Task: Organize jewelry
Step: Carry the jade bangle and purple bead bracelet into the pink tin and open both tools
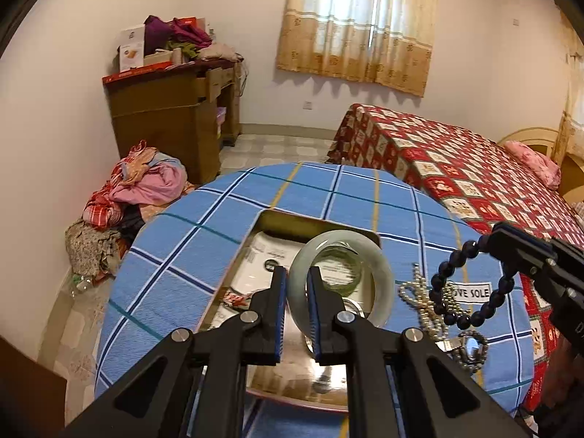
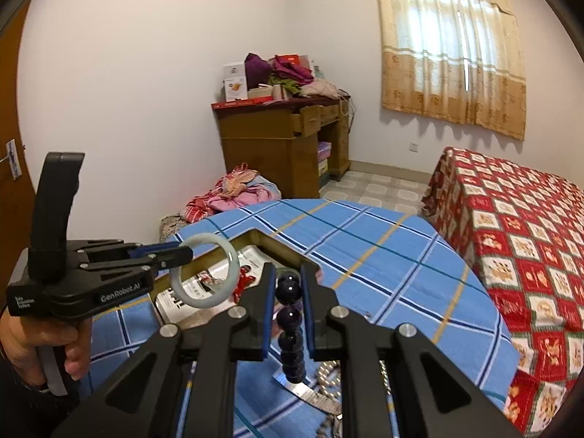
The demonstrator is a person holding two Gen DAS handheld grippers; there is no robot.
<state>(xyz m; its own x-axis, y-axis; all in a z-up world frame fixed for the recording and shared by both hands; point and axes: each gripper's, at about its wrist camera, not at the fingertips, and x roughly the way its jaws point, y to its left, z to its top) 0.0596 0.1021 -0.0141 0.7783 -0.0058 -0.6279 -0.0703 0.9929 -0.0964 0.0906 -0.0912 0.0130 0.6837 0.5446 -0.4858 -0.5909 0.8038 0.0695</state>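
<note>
My left gripper point(image 1: 296, 273) is shut on a pale green jade bangle point(image 1: 379, 273) and holds it above an open gold-rimmed box point(image 1: 314, 221) on the blue plaid table. The bangle point(image 2: 233, 259) and left gripper point(image 2: 184, 253) also show in the right wrist view. My right gripper point(image 2: 288, 277) is shut on a dark purple bead bracelet point(image 2: 290, 319), which hangs below its fingers. In the left wrist view that bracelet point(image 1: 443, 273) dangles from the right gripper point(image 1: 491, 241) above a pearl necklace point(image 1: 423, 299) and a wristwatch point(image 1: 471, 346).
The box holds papers point(image 1: 266, 259), a small red item point(image 1: 235, 299) and a shiny tray point(image 1: 292, 372). A bed with a red patterned cover point(image 1: 456, 168) is right of the table. A clothes pile point(image 1: 142, 189) and wooden desk point(image 1: 171, 109) stand beyond.
</note>
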